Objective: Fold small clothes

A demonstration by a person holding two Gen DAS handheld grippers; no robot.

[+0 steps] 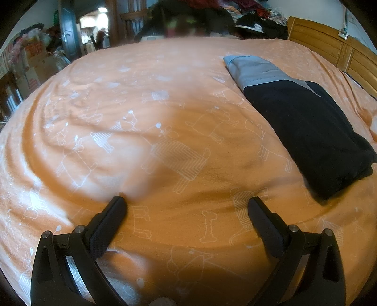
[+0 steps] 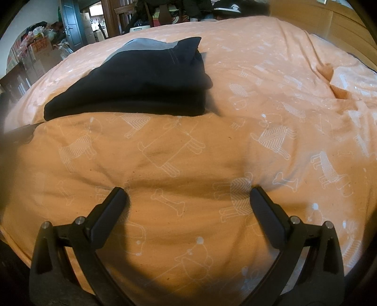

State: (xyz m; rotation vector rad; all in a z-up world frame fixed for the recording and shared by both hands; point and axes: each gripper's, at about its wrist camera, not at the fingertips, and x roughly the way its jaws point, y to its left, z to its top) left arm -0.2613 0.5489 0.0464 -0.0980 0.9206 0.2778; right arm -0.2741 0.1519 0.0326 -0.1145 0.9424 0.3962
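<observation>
A folded dark navy garment (image 1: 306,131) with a grey-blue upper part lies on the orange bed cover (image 1: 165,141), to the right in the left wrist view. In the right wrist view the same garment (image 2: 141,84) lies ahead and left of centre. My left gripper (image 1: 187,202) is open, close over the bare cover, with nothing between its fingers; the garment lies to its right, apart from it. My right gripper (image 2: 189,194) is open too, with its fingertips (image 2: 255,194) against the cover, well short of the garment.
A wooden headboard (image 1: 329,42) runs along the bed's right side. Piled clothes (image 1: 259,21) and a blurred person (image 1: 183,23) are beyond the far edge. Boxes and bags (image 1: 35,54) crowd the floor at the left by a door (image 1: 68,30).
</observation>
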